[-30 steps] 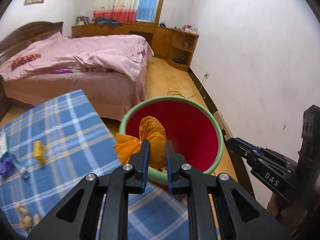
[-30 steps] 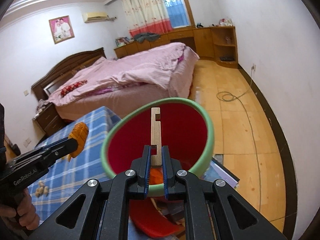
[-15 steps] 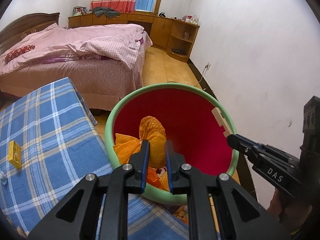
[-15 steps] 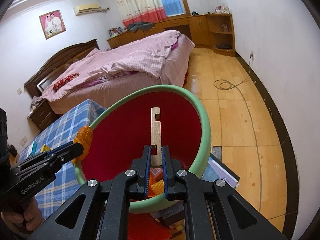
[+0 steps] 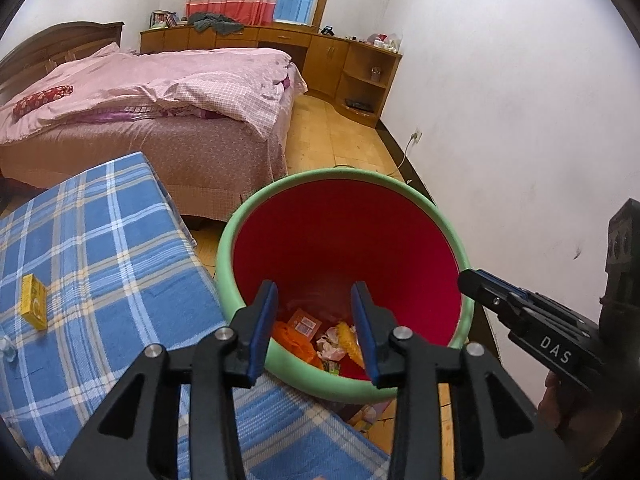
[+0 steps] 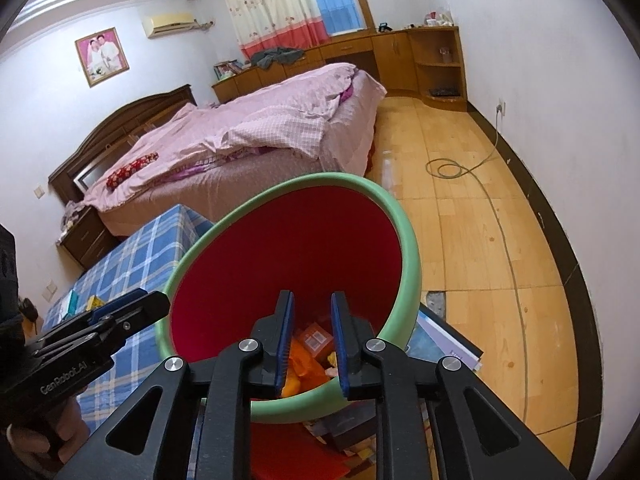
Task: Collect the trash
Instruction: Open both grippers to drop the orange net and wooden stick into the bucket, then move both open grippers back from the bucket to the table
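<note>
Over the red bin (image 5: 344,240), our left tongs (image 5: 316,320) and right tongs (image 6: 312,340) have just opened, empty; at 9 o'clock, the small yellow box (image 5: 34,306) looks light, stiff, pinchable across its sides.

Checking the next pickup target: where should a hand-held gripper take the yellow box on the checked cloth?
Probably across the yellow box's two long sides, coming from above: it lies flat on the blue checked cloth with open space around it.

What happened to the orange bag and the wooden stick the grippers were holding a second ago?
Both were let go. The left gripper and right gripper have just been opening; nothing sits between their jaws, and orange trash lies in the bin. I can't pick out the stick. The bin and yellow box stayed put.
</note>
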